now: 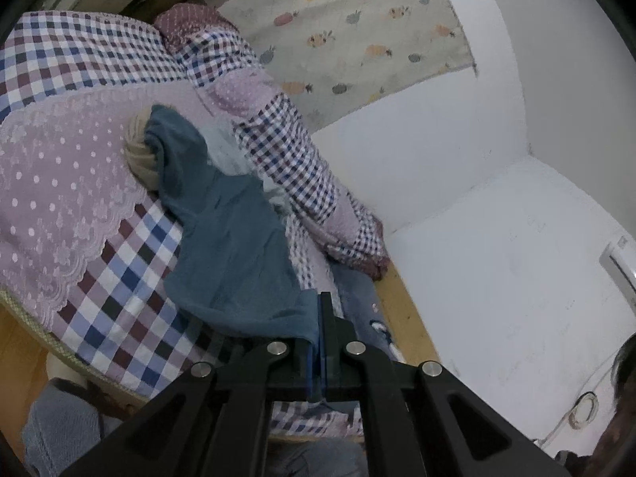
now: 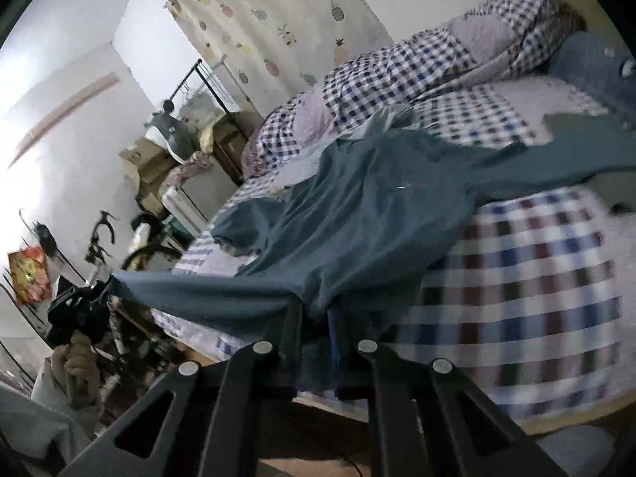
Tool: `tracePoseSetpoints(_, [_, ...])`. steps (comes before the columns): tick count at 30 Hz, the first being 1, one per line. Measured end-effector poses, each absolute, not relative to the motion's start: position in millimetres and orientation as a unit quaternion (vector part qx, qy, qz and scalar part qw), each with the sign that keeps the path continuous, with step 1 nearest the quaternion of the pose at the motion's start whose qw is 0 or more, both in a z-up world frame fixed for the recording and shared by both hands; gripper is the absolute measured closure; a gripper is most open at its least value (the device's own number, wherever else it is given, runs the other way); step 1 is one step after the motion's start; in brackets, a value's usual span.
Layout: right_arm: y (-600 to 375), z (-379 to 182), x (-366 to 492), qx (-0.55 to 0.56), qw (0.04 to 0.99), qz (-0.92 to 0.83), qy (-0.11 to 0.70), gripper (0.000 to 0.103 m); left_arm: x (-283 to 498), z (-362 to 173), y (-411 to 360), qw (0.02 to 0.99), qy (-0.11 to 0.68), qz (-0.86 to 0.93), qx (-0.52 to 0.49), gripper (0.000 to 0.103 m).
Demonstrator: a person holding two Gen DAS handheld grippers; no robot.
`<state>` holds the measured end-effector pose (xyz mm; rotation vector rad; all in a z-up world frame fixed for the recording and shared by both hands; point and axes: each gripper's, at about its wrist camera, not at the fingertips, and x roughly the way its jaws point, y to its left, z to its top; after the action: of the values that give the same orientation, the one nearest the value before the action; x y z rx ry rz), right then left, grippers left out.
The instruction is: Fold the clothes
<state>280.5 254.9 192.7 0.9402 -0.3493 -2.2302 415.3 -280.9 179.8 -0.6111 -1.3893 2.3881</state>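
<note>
A teal garment (image 1: 226, 238) lies spread over the checked bed sheet (image 1: 119, 278). My left gripper (image 1: 319, 330) is shut on its near edge, blue pads pressed together over the cloth. In the right wrist view the same garment (image 2: 377, 214) drapes toward me, its hem pulled taut between both grippers. My right gripper (image 2: 317, 314) is shut on a bunched part of that hem. The left gripper (image 2: 104, 285), held by a hand (image 2: 79, 361), pinches the hem's far left corner. A cream rolled cloth (image 1: 139, 151) and a pale blue cloth (image 1: 222, 147) lie under the garment's far end.
A rumpled checked quilt (image 1: 278, 151) runs along the wall side of the bed. A pineapple-print curtain (image 2: 270, 20) hangs behind. Boxes, a clothes rack (image 2: 198, 83) and a bicycle (image 2: 103, 234) crowd the floor beyond the bed. The wooden bed frame (image 1: 401, 310) meets a white wall (image 1: 497, 258).
</note>
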Motion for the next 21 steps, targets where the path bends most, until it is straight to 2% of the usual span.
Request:
tracePoseSetpoints(5, [281.5,220.3,287.9,0.356,0.294,-0.882,-0.089,0.087,415.6,176.4,-275.7,0.147,-0.477,0.838,-0.22,0.103])
tracePoseSetpoints(6, [287.0,222.0,288.2,0.353,0.286,-0.886,-0.087,0.079,416.4,176.2,-278.1,0.143,-0.478,0.839,-0.218,0.103])
tracePoseSetpoints(7, [288.8,219.4,287.1,0.357,0.273,-0.89,-0.08,0.064,417.2,176.0,-280.5,0.139,-0.48,0.839,-0.216,0.103])
tracePoseSetpoints(8, [286.3,212.7,284.5,0.367,0.259,-0.891,-0.07,0.059,417.3,175.2,-282.2,0.132,-0.479,0.84,-0.217,0.103])
tracePoseSetpoints(16, [243.0,111.6,263.8,0.508,0.212,-0.834,-0.029,0.059,417.7,167.4,-300.3,0.078,-0.493,0.84,-0.213,0.103])
tracePoseSetpoints(21, [222.2,44.2,269.2,0.587,0.198,-0.785,-0.017,0.059,413.7,170.2,-301.4,0.079,-0.49,0.842,-0.21,0.103])
